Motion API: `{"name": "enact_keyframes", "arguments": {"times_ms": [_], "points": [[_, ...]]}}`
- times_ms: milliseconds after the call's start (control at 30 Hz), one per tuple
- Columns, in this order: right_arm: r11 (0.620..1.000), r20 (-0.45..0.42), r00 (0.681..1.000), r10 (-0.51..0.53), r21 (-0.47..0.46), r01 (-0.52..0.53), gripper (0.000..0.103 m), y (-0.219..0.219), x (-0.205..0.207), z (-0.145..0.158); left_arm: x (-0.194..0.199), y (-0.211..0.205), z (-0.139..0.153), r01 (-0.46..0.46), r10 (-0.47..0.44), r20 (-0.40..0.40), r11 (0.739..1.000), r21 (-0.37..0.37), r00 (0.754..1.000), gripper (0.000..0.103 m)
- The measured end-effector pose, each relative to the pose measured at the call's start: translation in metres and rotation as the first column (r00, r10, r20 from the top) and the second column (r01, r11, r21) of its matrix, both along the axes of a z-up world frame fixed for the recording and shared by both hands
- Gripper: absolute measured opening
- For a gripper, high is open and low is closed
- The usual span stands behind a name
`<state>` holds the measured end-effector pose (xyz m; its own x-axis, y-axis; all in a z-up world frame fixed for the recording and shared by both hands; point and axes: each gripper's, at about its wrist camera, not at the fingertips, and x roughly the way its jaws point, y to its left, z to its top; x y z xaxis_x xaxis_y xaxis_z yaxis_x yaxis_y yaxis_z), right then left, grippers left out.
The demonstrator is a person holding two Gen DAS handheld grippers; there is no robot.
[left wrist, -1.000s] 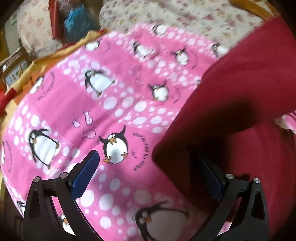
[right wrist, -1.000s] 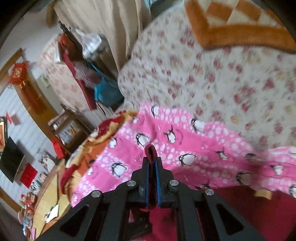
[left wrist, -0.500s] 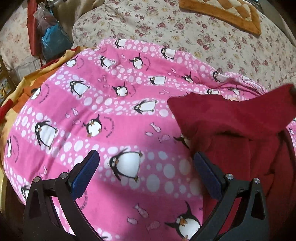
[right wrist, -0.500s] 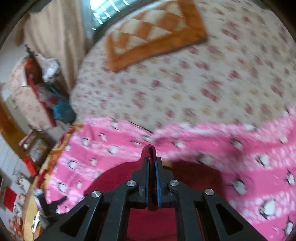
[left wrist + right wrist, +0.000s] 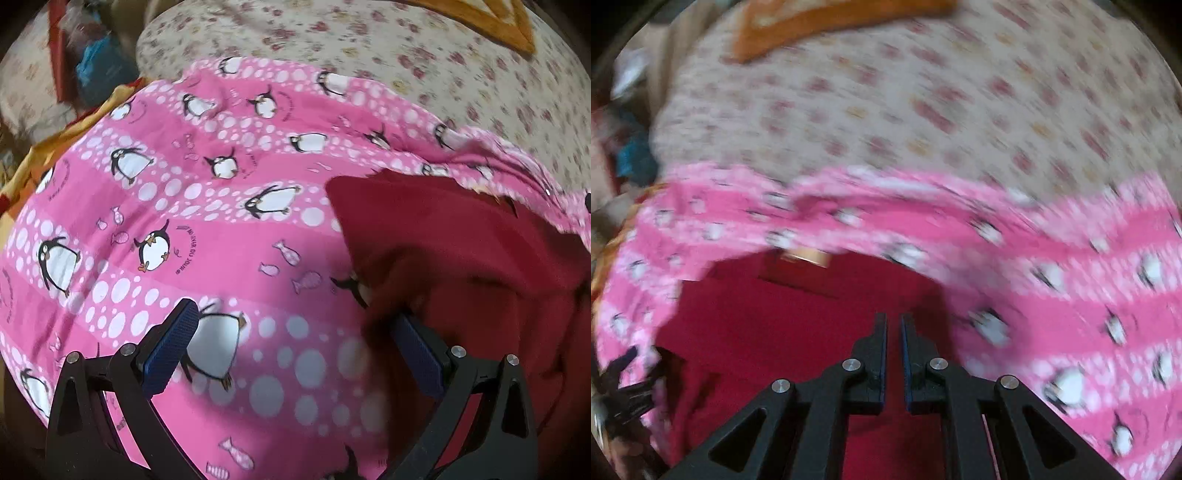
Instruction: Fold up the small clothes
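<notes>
A dark red garment lies bunched on a pink penguin-print blanket. Its left edge runs just past the right finger of my left gripper. That gripper is open wide over the blanket, with only blanket between its blue pads. In the blurred right wrist view, the red garment spreads out below my right gripper. Its jaws are all but closed, and red cloth fills the thin slit between them. Part of the pink blanket laps over the garment's far edge.
A floral bedspread stretches beyond the blanket, with an orange quilted mat at its far side. A blue bag and red clutter stand at the far left. Yellow-orange cloth edges the blanket on the left.
My right gripper has swung down from facing the room to facing the bed, still pinching red cloth. The red garment has dropped from hanging to lying on the blanket. The left gripper drifted sideways, still open.
</notes>
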<state>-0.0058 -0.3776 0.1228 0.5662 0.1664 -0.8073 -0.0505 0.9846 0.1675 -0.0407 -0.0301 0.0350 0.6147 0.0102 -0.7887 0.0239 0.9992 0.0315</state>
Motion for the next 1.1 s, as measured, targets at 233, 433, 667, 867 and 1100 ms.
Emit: {"name": "enact_keyframes", "arguments": {"times_ms": [233,433,667,867,1100], "points": [[0.898,-0.011,0.903,0.430,0.108,-0.426,0.006,0.145,0.047,-0.016,0.000,0.014,-0.013,-0.014,0.013,-0.025,0.998,-0.061,1.000,0.102],[0.777,-0.067,0.776,0.627,-0.025,-0.629,0.006,0.242,0.079,-0.051,0.000,0.019,-0.017,-0.002,-0.001,-0.024,0.994,-0.107,1.000,0.102],[0.728,-0.114,0.730,0.674,-0.066,-0.682,0.006,0.257,0.105,-0.080,0.001,0.020,-0.018,0.011,-0.013,-0.019,0.993,-0.115,1.000,0.102],[0.728,-0.082,0.730,0.679,-0.051,-0.683,0.031,0.255,0.107,-0.080,0.001,0.021,-0.019,0.011,-0.013,-0.019,0.993,-0.114,1.000,0.102],[0.720,-0.132,0.714,0.687,-0.007,-0.694,0.051,0.255,0.106,-0.092,0.003,0.021,-0.019,0.011,-0.014,-0.020,0.993,-0.119,1.000,0.102]]}}
